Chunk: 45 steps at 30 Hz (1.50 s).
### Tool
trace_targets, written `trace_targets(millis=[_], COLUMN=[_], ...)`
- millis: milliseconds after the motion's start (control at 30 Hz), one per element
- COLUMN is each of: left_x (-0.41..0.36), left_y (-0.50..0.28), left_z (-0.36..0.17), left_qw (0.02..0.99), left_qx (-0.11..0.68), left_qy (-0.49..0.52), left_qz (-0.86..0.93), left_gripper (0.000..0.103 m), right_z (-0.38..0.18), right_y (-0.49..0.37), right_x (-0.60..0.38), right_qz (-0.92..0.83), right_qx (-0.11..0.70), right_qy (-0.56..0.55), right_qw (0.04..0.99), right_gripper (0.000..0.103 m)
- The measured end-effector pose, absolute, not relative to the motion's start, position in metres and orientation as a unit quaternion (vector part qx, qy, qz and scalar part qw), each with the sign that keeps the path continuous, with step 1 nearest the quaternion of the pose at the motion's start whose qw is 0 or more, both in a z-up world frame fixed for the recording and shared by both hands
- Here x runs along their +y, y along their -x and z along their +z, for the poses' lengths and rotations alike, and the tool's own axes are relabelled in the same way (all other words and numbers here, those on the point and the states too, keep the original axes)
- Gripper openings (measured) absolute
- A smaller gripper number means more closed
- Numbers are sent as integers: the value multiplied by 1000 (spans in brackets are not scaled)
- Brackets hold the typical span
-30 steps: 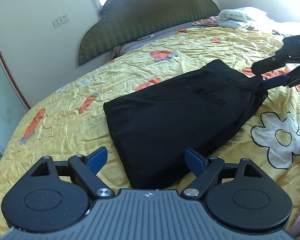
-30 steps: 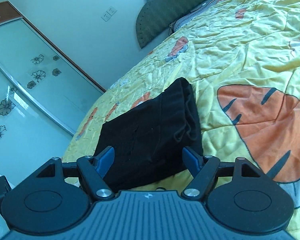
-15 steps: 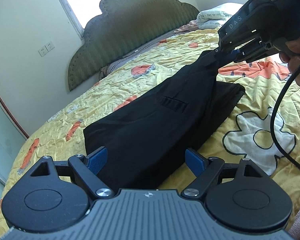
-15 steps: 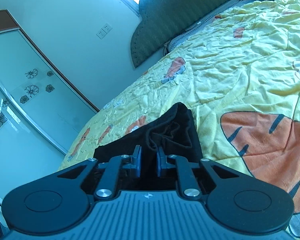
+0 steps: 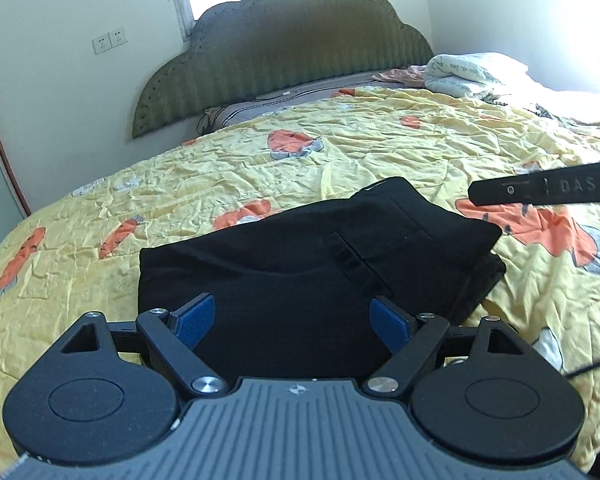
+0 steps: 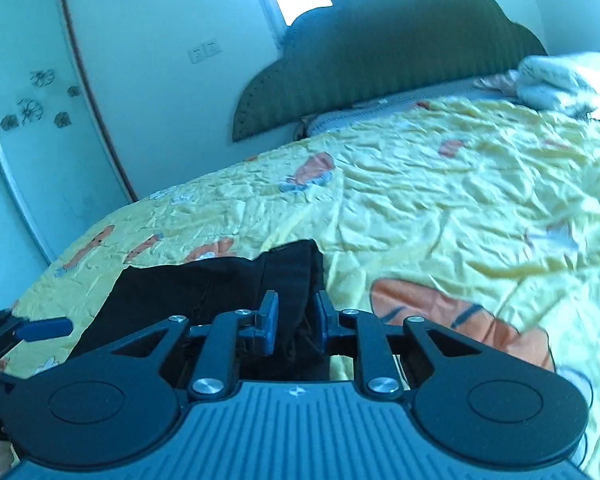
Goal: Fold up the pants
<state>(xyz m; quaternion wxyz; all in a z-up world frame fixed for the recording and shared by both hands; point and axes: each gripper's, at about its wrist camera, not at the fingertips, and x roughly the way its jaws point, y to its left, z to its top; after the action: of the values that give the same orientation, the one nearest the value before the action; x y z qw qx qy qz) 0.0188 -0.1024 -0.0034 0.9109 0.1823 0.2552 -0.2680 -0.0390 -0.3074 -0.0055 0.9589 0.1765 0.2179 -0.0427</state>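
Observation:
The black pants (image 5: 308, 272) lie folded in a flat rectangle on the yellow bedspread (image 5: 380, 152), back pocket facing up. My left gripper (image 5: 300, 320) is open and empty, hovering over the near edge of the pants. In the right wrist view the pants (image 6: 204, 284) lie at the lower left. My right gripper (image 6: 294, 320) has its jaws partly apart with a narrow gap between them; dark pants fabric sits low in that gap, and no pinch shows. Part of the right gripper (image 5: 548, 192) shows in the left wrist view, above the pants' right corner.
A green padded headboard (image 5: 284, 60) and wall stand behind the bed. A white rolled blanket (image 5: 464, 74) lies by the pillows at the far right. A glass wardrobe door (image 6: 24, 140) stands to the left. The left gripper's blue finger (image 6: 44, 328) shows at the left edge.
My right gripper, shut on a lifted pants corner half a second ago, has laid the fabric down and its jaws have parted. The pants now lie flat. My left gripper stayed open.

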Motion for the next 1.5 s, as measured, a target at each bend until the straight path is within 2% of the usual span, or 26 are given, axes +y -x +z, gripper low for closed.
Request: trace_targets(millis=[100,200,400,467,633,733,867,1033,1167,1300,1367,1500], left_x=[-114,-103,-102,-104,-105,-97,-98,-96,-86,-75,-76,-81], left_y=[-38,-41,-77,-99,-146,-145,-143,-166,-140,-107,-89,-64], left_z=[-20,-16,9,10,-16,-11,-3,-17,-9,-14,-23,-16], left_qw=[899,895,917,914,894,903,917,905,908,903,912,917], left_qx=[310,320,296,320,402,390,356,397,381,379,348,320], left_qy=[-175,-156,-135,-119,-116,-103,-114,-89,-109,-107,-136,-170], left_qz=[-254,-268,-229,-218,-162,-150,-142,-126,-135,-174,-170,-168], left_gripper=[84,84,84,84,84,79,81,84,81,85,87,83], right_z=[-9,-29,-3,1,-18,-20,-6,-15,-16,-6,-16,-20], right_y=[25,11,-10,-34,-96,-111,-94,-108,-108,-70,-53,-28], right_x=[-295,-283,-277,-272,-273,-283,-274,-258,-257,-248,-249,-255], right_qz=[9,-1,3,24,40,37,46,52,44,60,63,45], right_qx=[241,294,267,263,324,331,312,330,328,314,333,341], right_qy=[-158,-101,-36,-5,19,-16,-10,16,14,31,33,35], right_qw=[958,951,963,965,945,943,949,942,943,947,940,938], right_gripper=[19,18,19,19,21,26,27,27,27,28,27,27])
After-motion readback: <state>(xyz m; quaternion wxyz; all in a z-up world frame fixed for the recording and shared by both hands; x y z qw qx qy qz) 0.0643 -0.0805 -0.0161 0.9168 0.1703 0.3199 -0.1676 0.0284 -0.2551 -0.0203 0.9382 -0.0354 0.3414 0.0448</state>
